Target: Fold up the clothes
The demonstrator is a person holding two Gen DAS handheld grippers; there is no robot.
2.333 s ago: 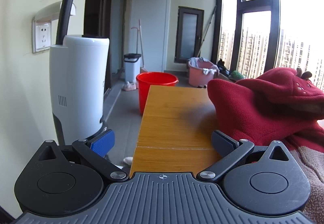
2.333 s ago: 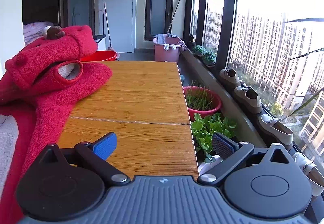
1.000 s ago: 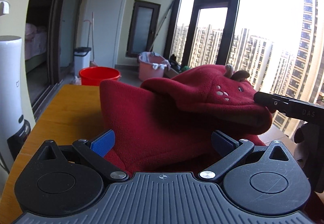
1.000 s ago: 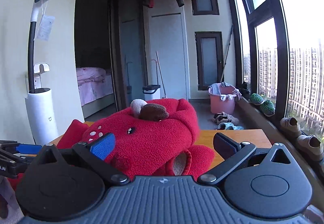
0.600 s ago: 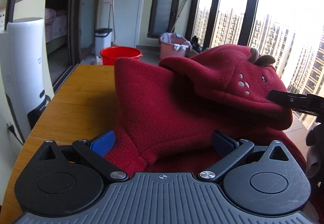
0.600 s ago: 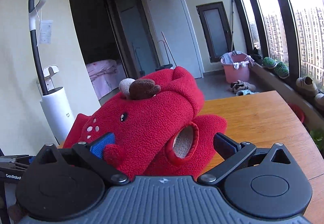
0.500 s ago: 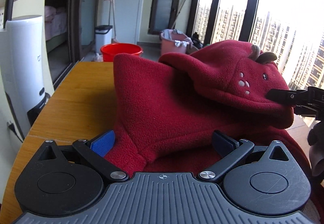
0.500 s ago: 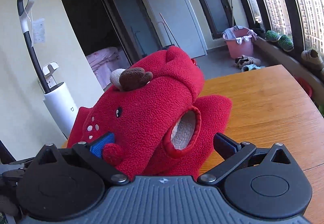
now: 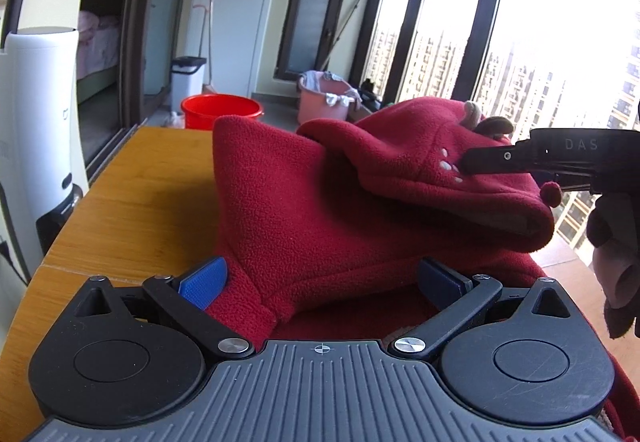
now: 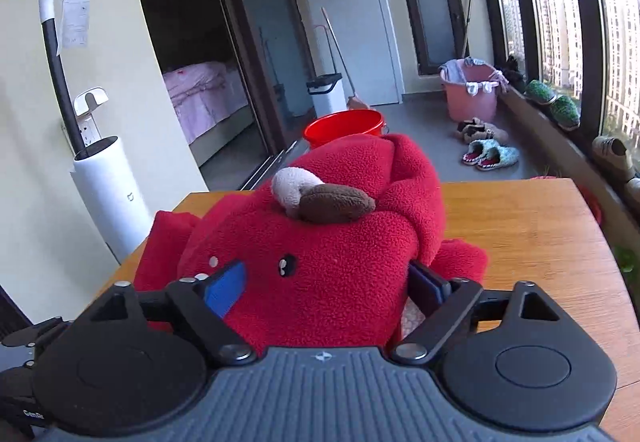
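Note:
A red fleece hooded garment with an animal face and small antlers lies bunched on the wooden table. My left gripper is open, with the garment's lower edge lying between its wide-set pads. In the right wrist view the hood fills the gap of my right gripper. Its jaws are closing and both pads press into the fleece at the hood's sides. From the left wrist view one of its black fingers lies against the hood's face. The garment's lower part is hidden.
A white vacuum dock stands at the table's left edge. A red bucket, a pink basin and slippers sit on the floor beyond. A gloved hand holds the right gripper. Bare table extends right of the garment.
My right gripper has come in over the hood and its jaws have narrowed from wide open onto the fleece. The left gripper has hardly moved.

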